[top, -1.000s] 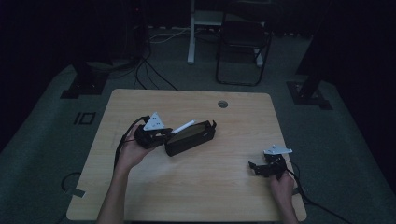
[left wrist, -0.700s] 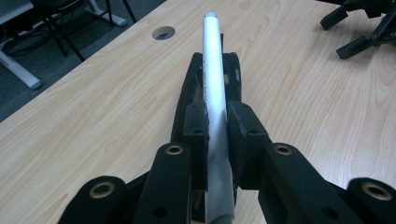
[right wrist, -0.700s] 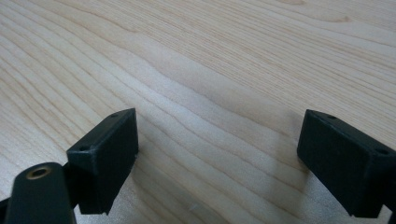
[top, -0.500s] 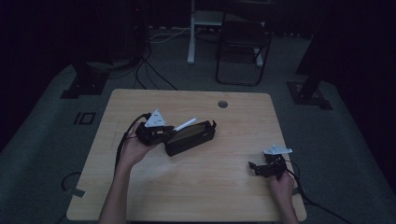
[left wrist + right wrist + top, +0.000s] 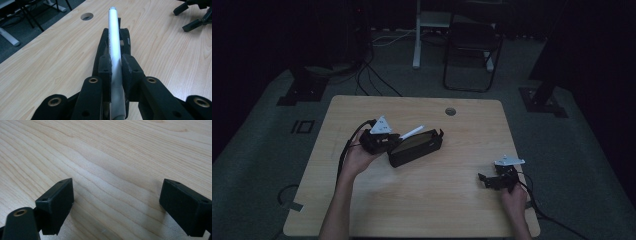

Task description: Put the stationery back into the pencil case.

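Left claw point(image 5: 115, 72) clamped on a white pen point(image 5: 113, 37), poised over the open black case point(image 5: 416, 147) at mid-table point(image 5: 422, 210). Right claw point(image 5: 117, 205) gapes, holding nothing (resting near the right edge). Pick-up appears complete; lowering the pen inside and releasing remain.

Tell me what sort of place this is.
Probably a dim lab or office workroom set up for recording: a wooden desk with a cable hole, a black chair behind it, and cables trailing over grey carpet between dark stand bases.
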